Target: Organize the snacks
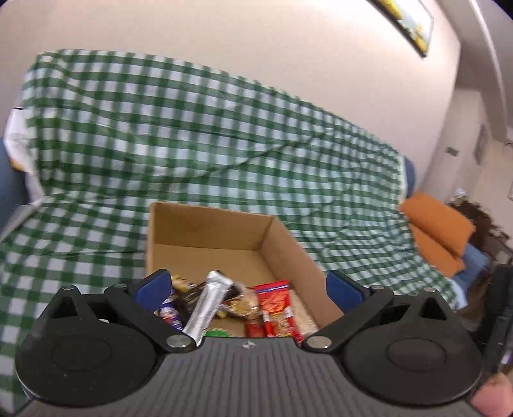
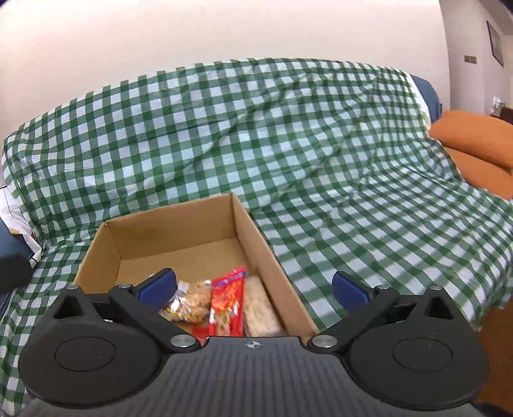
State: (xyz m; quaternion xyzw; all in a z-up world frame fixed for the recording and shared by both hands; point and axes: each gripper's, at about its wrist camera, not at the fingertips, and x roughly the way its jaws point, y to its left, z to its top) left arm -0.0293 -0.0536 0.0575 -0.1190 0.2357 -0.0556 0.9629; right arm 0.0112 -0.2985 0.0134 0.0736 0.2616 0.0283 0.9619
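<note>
An open cardboard box [image 1: 205, 224] sits on a sofa covered by a green-checked cloth. Its near end holds several snacks: a silver wrapped bar [image 1: 208, 304], a red packet [image 1: 275, 301], a clear bag of biscuits [image 1: 243, 304] and a blue-white packet [image 1: 168, 312]. My left gripper [image 1: 248, 288] is open and empty above the box's near end. In the right wrist view the box [image 2: 166, 221] holds the biscuit bag [image 2: 189, 303], the red packet [image 2: 227, 298] and a pale packet [image 2: 258, 308]. My right gripper [image 2: 253, 287] is open and empty, straddling the box's right wall.
The checked cloth [image 2: 288, 144] covers the sofa seat and back. Orange cushions [image 1: 439, 231] lie at the sofa's right end, also in the right wrist view [image 2: 477, 144]. A framed picture [image 1: 407, 22] hangs on the wall. Wooden floor [image 2: 497, 336] shows at lower right.
</note>
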